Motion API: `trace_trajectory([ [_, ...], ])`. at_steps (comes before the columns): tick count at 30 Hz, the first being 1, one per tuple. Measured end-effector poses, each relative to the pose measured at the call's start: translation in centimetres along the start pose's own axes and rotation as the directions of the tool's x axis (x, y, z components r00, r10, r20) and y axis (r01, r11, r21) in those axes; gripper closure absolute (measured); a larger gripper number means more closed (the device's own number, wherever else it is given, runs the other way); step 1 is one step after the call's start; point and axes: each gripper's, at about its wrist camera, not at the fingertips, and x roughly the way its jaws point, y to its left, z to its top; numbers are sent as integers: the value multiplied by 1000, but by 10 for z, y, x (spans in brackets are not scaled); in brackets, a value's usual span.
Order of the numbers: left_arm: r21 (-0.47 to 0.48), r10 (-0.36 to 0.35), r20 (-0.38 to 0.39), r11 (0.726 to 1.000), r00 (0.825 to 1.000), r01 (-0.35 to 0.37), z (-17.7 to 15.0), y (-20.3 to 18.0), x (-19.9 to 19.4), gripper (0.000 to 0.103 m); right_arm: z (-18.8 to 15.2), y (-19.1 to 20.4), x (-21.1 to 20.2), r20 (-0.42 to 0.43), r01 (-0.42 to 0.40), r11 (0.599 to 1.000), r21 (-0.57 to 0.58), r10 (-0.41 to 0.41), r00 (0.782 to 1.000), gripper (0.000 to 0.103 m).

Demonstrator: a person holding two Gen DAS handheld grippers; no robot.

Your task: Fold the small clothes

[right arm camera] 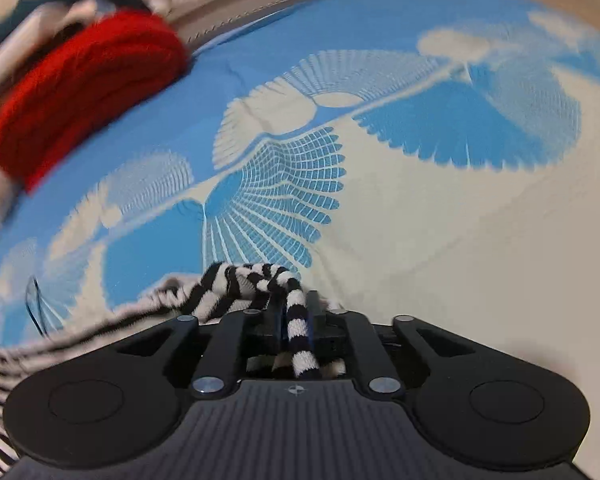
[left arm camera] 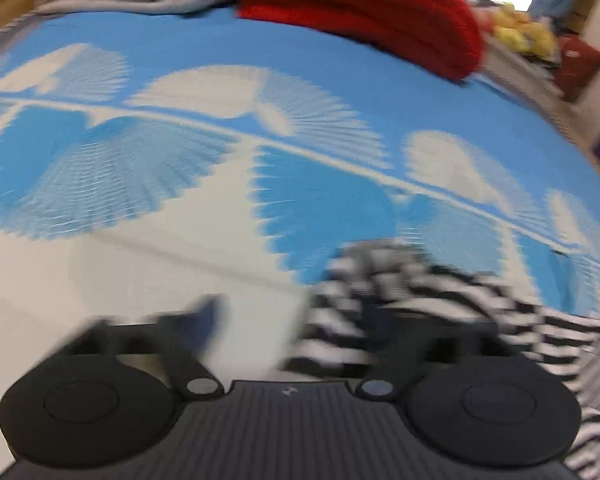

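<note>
Right wrist view: right gripper (right arm camera: pixel 296 320) pinches a bunched edge of the striped garment (right arm camera: pixel 236 284), anchoring it on the blue-and-white bedsheet (right arm camera: pixel 440 220). Left gripper (left arm camera: pixel 296 320) is spread wide, cloth beside its right finger, apparently released to regrip.

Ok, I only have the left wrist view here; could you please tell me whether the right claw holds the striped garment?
Observer: Yes, the right claw is closed on a bunched fold of the black-and-white striped garment.
Operator: Thank you; where does the rest of it go?
Observer: It trails toward the lower left of the right wrist view, lying on the blue-and-white sheet.
Operator: Anything ahead of that claw?
Observer: Only patterned sheet directly ahead; the red knit lies far off at upper left.
</note>
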Motion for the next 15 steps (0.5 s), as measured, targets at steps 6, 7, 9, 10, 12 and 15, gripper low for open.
trace_trajectory([
  [6,-67,-31,18,997,999,33,9,28,-43,6,15,-40,-52,-7,-144,911,386,158,987,44],
  [7,-72,-17,25,997,1000,19,8,30,-58,6,13,-44,-72,9,-156,906,393,166,986,42],
  [9,-46,7,26,999,1000,-6,1,29,-83,4,5,-48,-109,57,-169,918,359,159,986,32],
  [10,-25,31,10,999,999,-31,-4,27,-95,4,0,-49,-128,75,-161,928,336,144,987,30],
  [12,2,83,-37,997,996,-83,-20,23,-118,4,-18,-54,-166,134,-158,950,270,126,983,24],
  [15,-10,58,-84,998,995,-59,-61,25,-145,4,-58,-65,-201,140,-73,982,174,48,989,22],
])
